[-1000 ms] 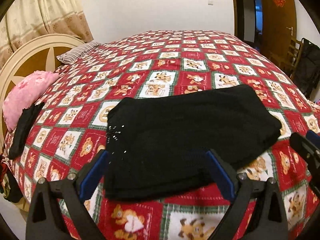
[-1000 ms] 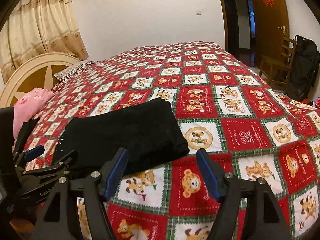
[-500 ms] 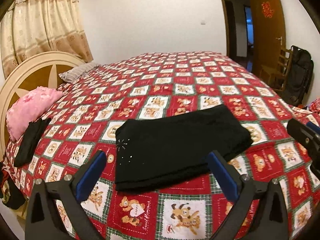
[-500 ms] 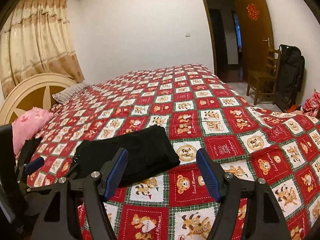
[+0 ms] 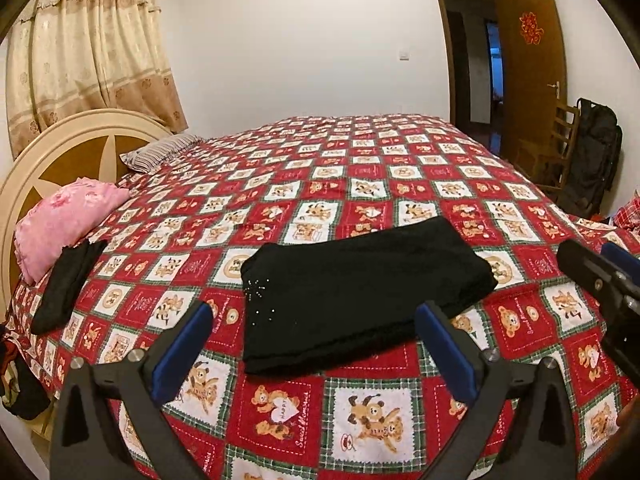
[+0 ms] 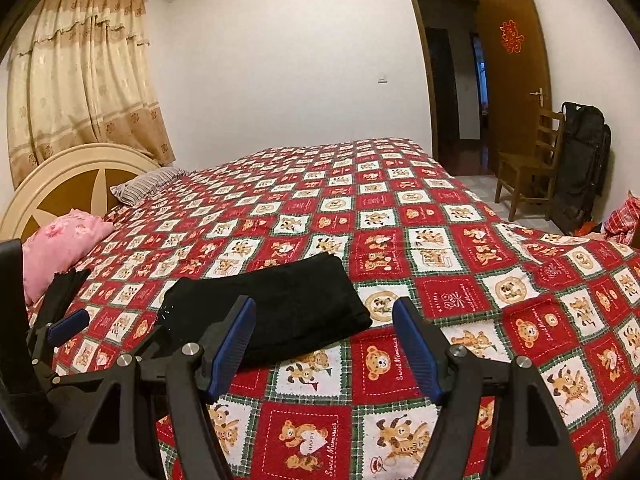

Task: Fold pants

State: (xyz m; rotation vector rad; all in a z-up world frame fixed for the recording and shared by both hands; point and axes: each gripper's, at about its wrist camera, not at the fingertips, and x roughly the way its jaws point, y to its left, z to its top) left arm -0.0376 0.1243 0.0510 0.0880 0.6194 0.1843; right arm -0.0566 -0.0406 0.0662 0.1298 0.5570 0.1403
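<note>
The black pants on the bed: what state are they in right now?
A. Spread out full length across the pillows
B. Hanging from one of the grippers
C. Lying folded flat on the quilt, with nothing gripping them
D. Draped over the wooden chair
C. The black pants lie as a compact folded rectangle on the quilt, and both the left gripper and the right gripper stand open, holding nothing.

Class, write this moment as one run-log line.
pants: folded, flat on bedspread | left gripper: open, empty | right gripper: open, empty
</note>
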